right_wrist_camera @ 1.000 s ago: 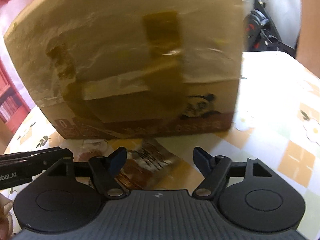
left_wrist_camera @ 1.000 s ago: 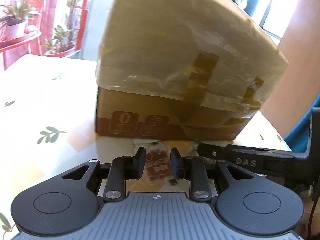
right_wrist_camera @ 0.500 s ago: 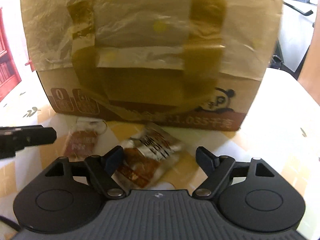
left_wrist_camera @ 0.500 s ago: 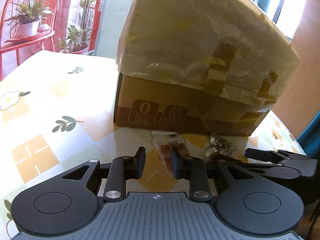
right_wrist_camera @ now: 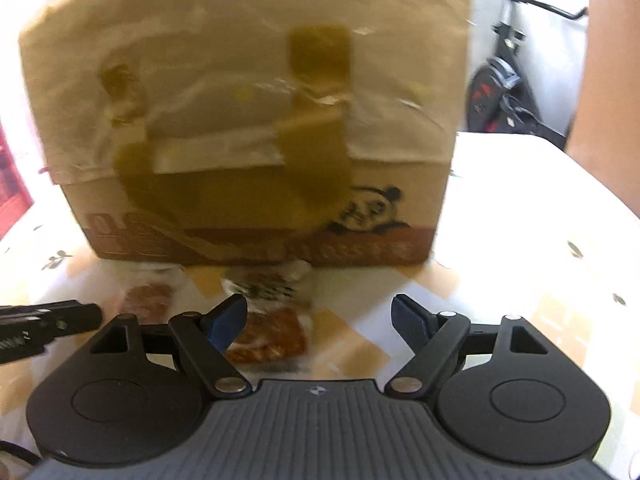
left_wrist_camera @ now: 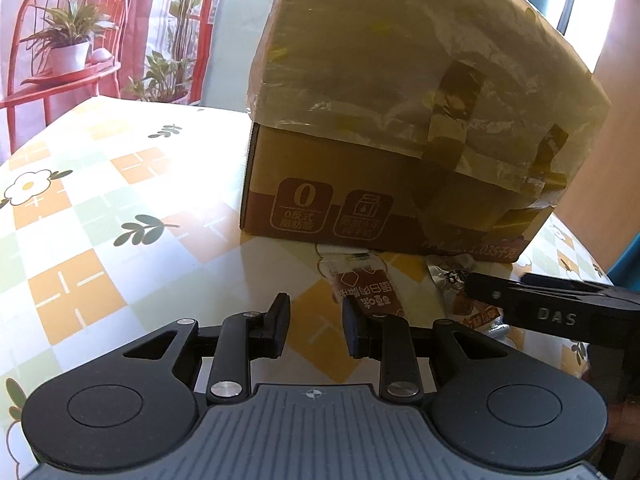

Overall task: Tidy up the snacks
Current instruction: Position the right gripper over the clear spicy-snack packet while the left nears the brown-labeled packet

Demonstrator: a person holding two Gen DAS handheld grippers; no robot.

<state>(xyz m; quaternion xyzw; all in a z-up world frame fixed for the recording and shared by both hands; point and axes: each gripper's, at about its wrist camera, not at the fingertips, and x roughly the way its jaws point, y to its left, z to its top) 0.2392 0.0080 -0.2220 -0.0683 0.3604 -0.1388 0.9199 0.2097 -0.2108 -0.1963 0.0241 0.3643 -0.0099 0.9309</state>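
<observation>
Two snack packets are seen at the foot of the taped box (left_wrist_camera: 400, 128) on the table (left_wrist_camera: 80, 216). The brown packet (left_wrist_camera: 366, 292) lies just above the left gripper (left_wrist_camera: 316, 324), whose jaws are narrowly parted and empty. The silver packet (right_wrist_camera: 272, 316) sits lower centre, beside the left finger of the wide-open, empty right gripper (right_wrist_camera: 320, 320).

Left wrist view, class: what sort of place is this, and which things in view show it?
Probably a room in a home, by a sunny window. The table has a flowered cloth, potted plants stand on a red chair, and an exercise bike is parked behind the cardboard box.
</observation>
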